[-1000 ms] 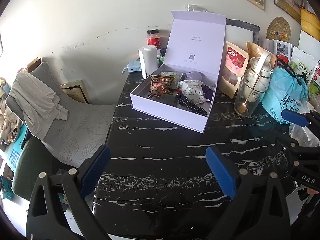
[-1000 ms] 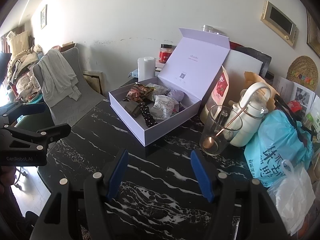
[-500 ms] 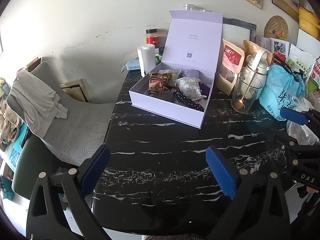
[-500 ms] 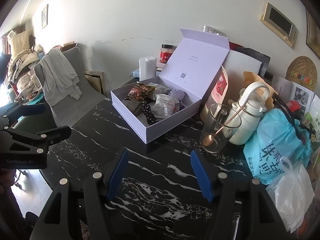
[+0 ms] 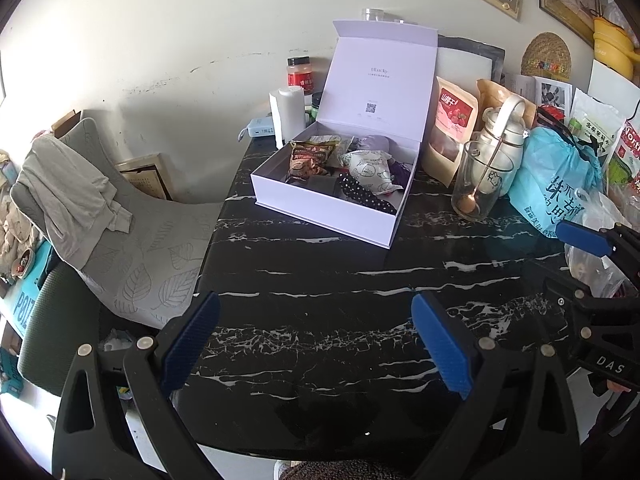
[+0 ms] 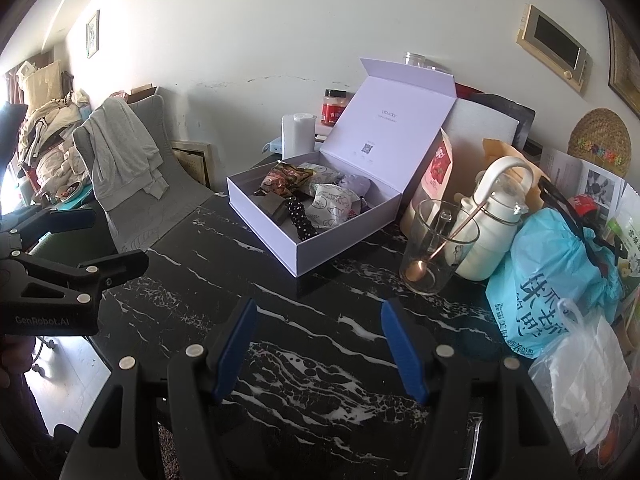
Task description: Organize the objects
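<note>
**Grippers idling short of a filled gift box**

Marble-patterned table (image 5: 320,280), black, glossy and veined in white, is taking up most of both views. Toward its far side a lavender cardboard box (image 5: 328,216) is sitting with its hinged lid (image 5: 380,88) standing upright against the wall clutter. Inside, crinkly snack packets (image 5: 310,156), a white printed pouch (image 5: 370,168) and a dark polka-dot fabric piece (image 5: 364,196) are lying loosely heaped. Just right of the box a clear glass cup (image 6: 436,248) is holding a copper spoon, with a white kettle (image 6: 492,216) behind it and a soft blue plastic bag (image 6: 552,276) further right.

Left gripper (image 5: 316,344) and right gripper (image 6: 318,348) are both hovering over bare tabletop at the near edge, jaws standing well apart and gripping nothing.

Risk, as I judge it: in reaching for the lid, the right gripper could be clipping the tall, thin-walled glass and tipping it, or the lid could be closing on the heaped packets and springing back.
</note>
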### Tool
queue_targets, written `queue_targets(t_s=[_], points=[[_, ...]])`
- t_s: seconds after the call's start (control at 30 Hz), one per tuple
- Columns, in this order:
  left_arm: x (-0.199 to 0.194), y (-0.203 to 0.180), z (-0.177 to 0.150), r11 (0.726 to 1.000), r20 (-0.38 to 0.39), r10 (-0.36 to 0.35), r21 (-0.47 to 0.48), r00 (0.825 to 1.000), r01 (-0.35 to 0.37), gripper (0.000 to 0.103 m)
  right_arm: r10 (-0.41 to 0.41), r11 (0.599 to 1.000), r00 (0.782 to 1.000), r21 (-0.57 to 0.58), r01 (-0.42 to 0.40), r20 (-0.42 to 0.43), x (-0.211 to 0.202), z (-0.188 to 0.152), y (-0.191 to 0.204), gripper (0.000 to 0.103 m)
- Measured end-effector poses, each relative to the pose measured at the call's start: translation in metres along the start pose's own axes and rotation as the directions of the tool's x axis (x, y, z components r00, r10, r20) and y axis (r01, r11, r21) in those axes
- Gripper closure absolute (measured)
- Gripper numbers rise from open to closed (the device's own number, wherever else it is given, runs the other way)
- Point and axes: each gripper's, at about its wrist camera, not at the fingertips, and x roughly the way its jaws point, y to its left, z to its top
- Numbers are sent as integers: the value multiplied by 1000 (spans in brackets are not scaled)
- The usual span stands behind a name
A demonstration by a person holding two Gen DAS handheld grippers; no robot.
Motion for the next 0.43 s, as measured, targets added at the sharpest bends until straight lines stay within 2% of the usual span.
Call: queue_targets(t_s=[0.43], points=[[-1,-5,-8,1000,-7,-15,-3,1000,15,7,4,1000,1000,8,-3,-8,0,-7,0,38]])
